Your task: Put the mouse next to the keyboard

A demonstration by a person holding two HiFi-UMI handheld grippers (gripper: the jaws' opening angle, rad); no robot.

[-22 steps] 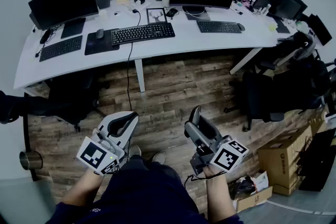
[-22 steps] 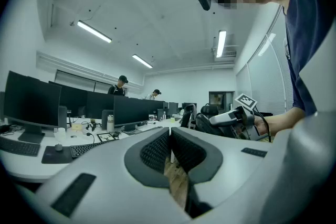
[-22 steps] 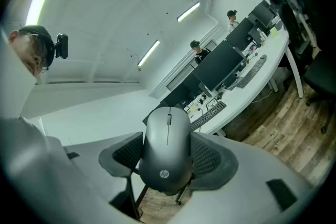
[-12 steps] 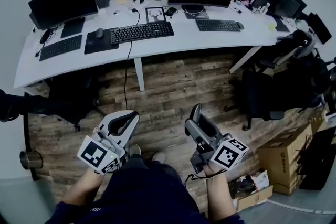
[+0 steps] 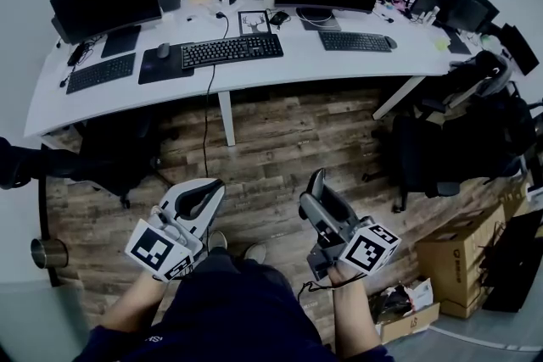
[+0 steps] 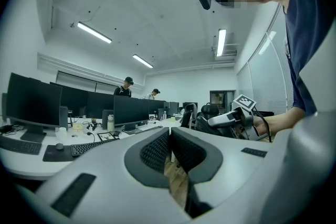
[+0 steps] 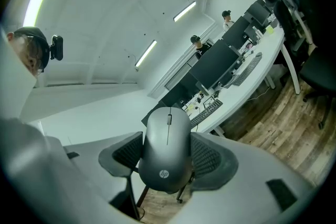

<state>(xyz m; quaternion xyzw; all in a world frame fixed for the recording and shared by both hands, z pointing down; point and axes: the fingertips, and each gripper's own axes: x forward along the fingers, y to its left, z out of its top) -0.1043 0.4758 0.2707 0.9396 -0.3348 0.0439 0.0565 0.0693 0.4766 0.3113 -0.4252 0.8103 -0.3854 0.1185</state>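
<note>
while the right hand-held gripper clamps the mouse well apart from the keyboard on the worktop, the left hand-held gripper has its jaws together.

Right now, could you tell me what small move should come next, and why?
Probably carry the mouse forward toward the desk: the right gripper is shut on it, but the keyboard lies well ahead, across the floor.
</note>
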